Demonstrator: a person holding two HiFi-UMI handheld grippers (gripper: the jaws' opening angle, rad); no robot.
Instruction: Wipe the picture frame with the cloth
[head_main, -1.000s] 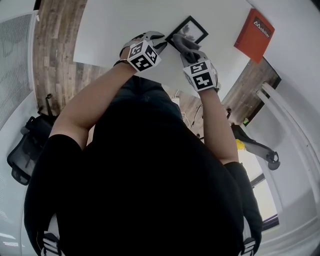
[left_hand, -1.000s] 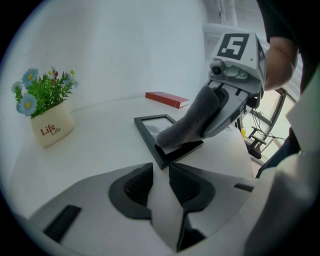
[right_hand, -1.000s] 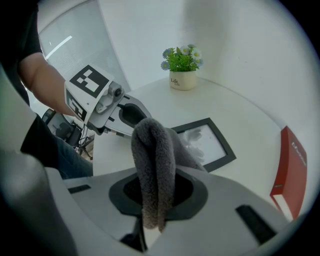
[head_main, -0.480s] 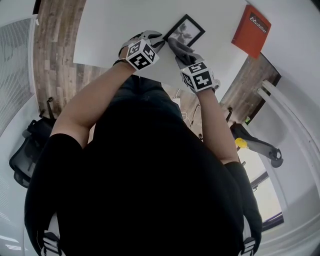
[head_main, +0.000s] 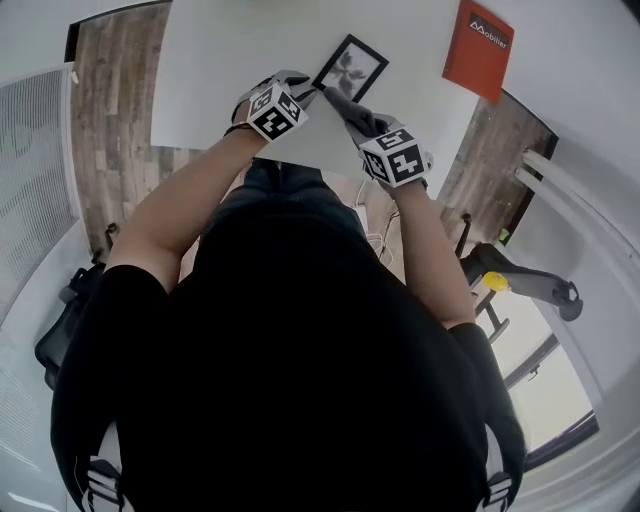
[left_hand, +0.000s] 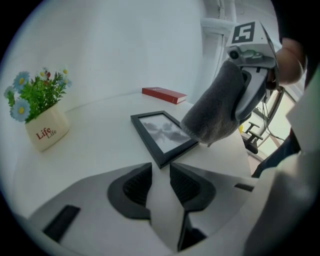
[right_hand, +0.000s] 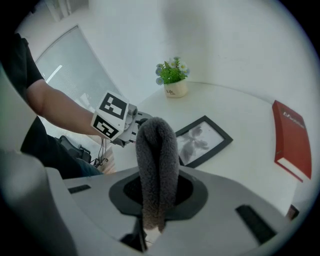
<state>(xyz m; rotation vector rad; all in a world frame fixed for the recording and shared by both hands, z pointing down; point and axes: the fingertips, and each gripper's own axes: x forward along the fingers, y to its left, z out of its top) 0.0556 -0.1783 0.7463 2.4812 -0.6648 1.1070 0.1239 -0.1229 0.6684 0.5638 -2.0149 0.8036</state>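
Picture frame (left_hand: 162, 134) is seen lying flat on the white tabletop (head_main: 230, 70), glass up, between a potted flower marked "Life" (left_hand: 47, 132) and a red book (head_main: 480, 50), well apart from both. Grey cloth (right_hand: 157, 160) is clamped, folded, in the fingers of the right gripper (right_hand: 157, 189) – its free end is held over the frame's right edge; contact cannot be told. Left gripper (left_hand: 160, 170) is positioned just short of the frame's near corner – its fingers are opening, only a narrow gap is noted, nothing lies between them, and the frame is not touched.
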